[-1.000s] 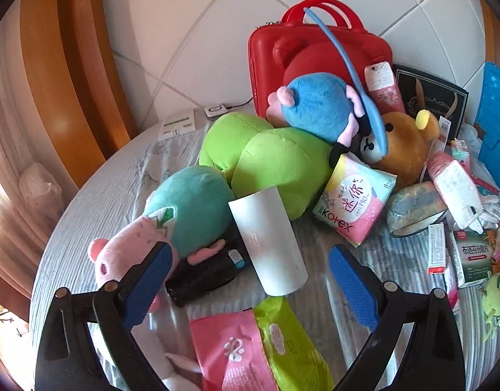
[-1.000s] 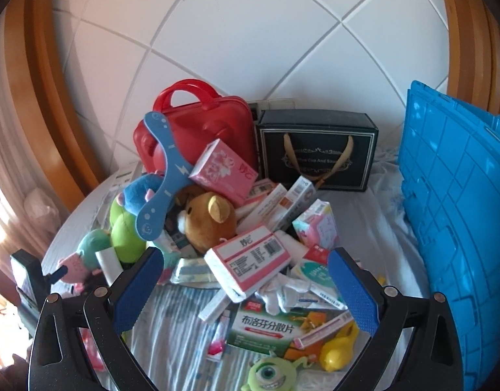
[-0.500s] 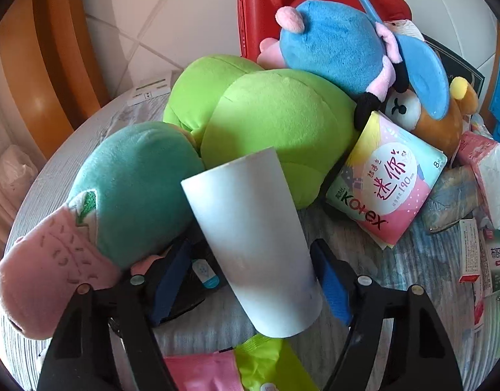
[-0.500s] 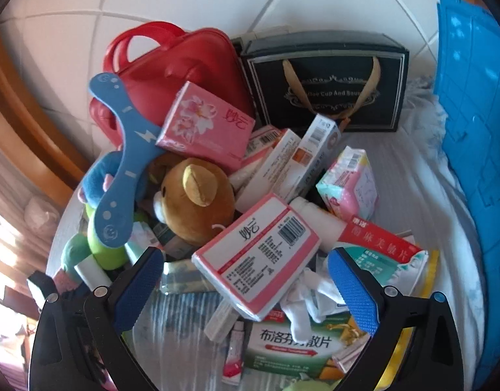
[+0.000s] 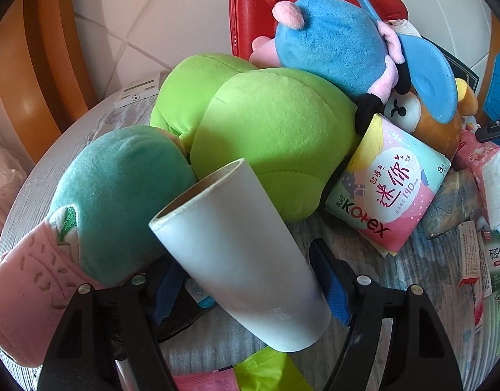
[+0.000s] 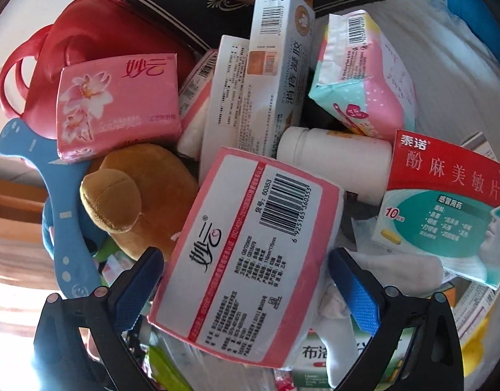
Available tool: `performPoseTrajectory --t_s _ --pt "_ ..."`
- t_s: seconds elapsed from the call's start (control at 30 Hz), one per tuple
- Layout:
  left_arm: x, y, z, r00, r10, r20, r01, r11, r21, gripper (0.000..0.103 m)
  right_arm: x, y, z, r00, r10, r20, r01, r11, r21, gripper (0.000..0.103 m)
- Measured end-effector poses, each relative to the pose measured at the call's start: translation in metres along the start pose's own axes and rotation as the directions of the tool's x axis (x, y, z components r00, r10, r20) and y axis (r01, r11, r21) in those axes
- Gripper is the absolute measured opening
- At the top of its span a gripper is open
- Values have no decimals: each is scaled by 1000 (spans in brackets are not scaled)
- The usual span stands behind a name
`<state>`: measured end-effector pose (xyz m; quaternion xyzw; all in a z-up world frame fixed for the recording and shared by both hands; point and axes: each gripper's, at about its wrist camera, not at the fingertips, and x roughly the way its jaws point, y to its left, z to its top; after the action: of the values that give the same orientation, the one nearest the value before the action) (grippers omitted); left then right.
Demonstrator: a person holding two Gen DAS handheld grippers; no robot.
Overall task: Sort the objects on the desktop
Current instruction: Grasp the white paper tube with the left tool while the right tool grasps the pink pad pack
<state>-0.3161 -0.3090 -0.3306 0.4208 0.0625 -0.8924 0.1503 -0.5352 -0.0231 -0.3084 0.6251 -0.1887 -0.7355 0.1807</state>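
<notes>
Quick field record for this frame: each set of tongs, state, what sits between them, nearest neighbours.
left tongs: have just been closing; the blue pads look pressed on the white roll
white roll: tilted, open end up, leaning against the green plush
right tongs: open, straddling the pink-and-white tissue pack, not gripping it
tissue pack neighbours: brown plush bear to its left, white bottle behind it

Matt paper roll (image 5: 240,254), fuzzy green plush (image 5: 269,137), glossy plastic-wrapped tissue pack (image 6: 246,257)
</notes>
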Motion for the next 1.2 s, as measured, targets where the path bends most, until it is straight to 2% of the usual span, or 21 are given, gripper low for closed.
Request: performPoseTrajectory --t_s 0.17,0.27,0.33,0.4,0.67,0.9,0.93,1.2 --pt "5 -1 3 1000 -13 -9 13 1000 15 74 19 9 -4 997 -72 -25 71 996 -63 102" --pt "-2 4 1 1000 -29 0 29 999 15 61 15 11 -16 999 -42 1 42 992 -121 87" --pt "-7 7 0 999 -38 4 38 999 7 52 9 12 -26 1000 -28 10 29 987 -158 84" --pt "-11 8 -3 999 -46 5 46 999 4 49 2 14 -36 1000 -10 21 13 983 -185 84" --pt "-38 3 -12 995 -94 29 93 995 42 48 -31 24 -65 995 96 30 -87 973 -215 84" --pt "-52 3 -15 991 -129 43 127 990 61 47 -63 41 -84 988 133 78 -106 954 -282 84" --pt "-56 1 -15 990 -134 49 131 989 63 47 -66 53 -78 987 136 83 -107 951 -289 84" --pt "-85 -13 -1 981 -164 105 152 982 116 46 -106 64 -92 971 186 149 -128 934 -333 84"
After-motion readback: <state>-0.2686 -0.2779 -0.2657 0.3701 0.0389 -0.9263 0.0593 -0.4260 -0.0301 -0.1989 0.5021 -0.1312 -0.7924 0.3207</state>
